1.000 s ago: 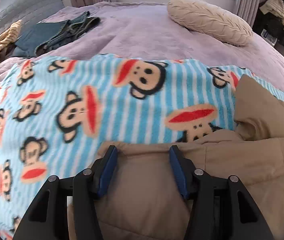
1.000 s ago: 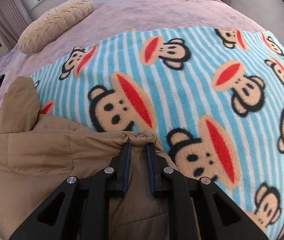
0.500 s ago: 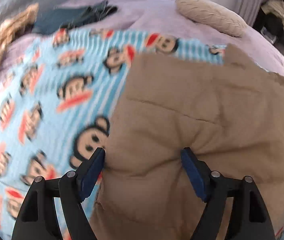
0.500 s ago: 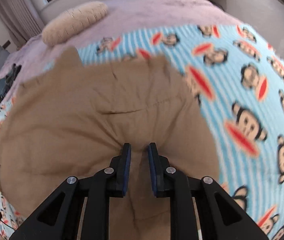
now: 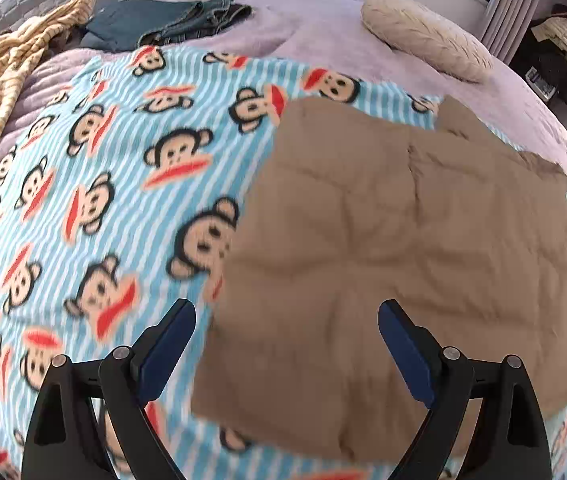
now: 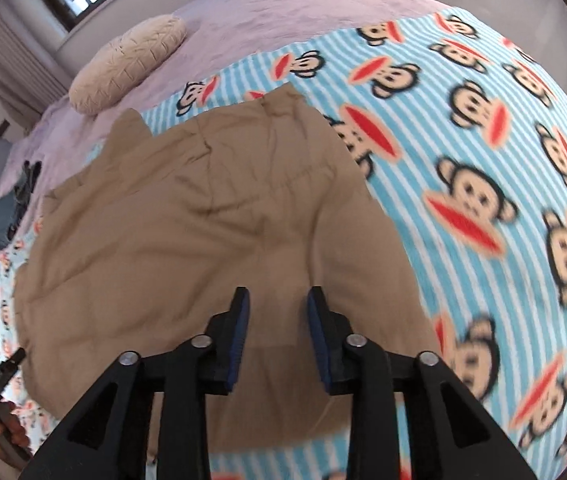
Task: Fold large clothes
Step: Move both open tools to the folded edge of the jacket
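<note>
Both tools hang empty over the work: the left gripper [image 5: 286, 344] stands wide, the right gripper [image 6: 277, 334] has just been opening to a narrower gap, nothing pinched. Below, the tan padded garment [image 5: 383, 248] lies folded on the monkey-print blanket [image 5: 83, 184]. Judging by its bulk, further folds may remain; the jeans [image 5: 171, 24] beyond look untouched.

From my left wrist camera the near edge of the tan quilted padded garment [image 5: 395, 240] smears into blur, and I lose its lower corner behind the left gripper [image 5: 286, 350] — whether fabric touches the blue pads I can't tell. The blue-striped monkey-print fleece blanket [image 6: 483, 168] runs off the right wrist picture's edge, blurred low down, and the garment hides much of it.
</note>
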The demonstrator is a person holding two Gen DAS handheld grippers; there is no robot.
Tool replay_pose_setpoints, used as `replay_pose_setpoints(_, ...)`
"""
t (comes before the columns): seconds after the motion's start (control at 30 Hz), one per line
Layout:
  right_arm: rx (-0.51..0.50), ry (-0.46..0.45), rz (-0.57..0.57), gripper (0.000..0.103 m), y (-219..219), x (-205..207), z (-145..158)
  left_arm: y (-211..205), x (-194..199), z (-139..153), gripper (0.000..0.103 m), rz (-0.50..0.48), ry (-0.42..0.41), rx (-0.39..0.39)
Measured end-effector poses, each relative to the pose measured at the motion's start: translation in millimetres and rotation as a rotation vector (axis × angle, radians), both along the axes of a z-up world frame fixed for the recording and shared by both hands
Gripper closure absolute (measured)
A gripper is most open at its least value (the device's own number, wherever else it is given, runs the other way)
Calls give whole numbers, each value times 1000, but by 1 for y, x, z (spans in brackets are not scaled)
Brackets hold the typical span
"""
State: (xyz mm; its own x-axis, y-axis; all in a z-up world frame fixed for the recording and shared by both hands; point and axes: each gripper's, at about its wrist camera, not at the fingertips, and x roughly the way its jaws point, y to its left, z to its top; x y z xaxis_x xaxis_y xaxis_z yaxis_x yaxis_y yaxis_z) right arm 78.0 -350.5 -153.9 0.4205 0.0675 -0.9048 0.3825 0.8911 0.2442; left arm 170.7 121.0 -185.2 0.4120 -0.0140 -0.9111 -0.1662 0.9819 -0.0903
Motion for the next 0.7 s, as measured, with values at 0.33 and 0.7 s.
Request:
replay_pose_setpoints(0.33,134,100,-46,41,23,-71,-14,-24,-53,-2,9,-28,118,-4)
replay_pose_setpoints(0.7,232,142,-62,20,34,-83,-36,-37,-75,-10,0,-39,148,8)
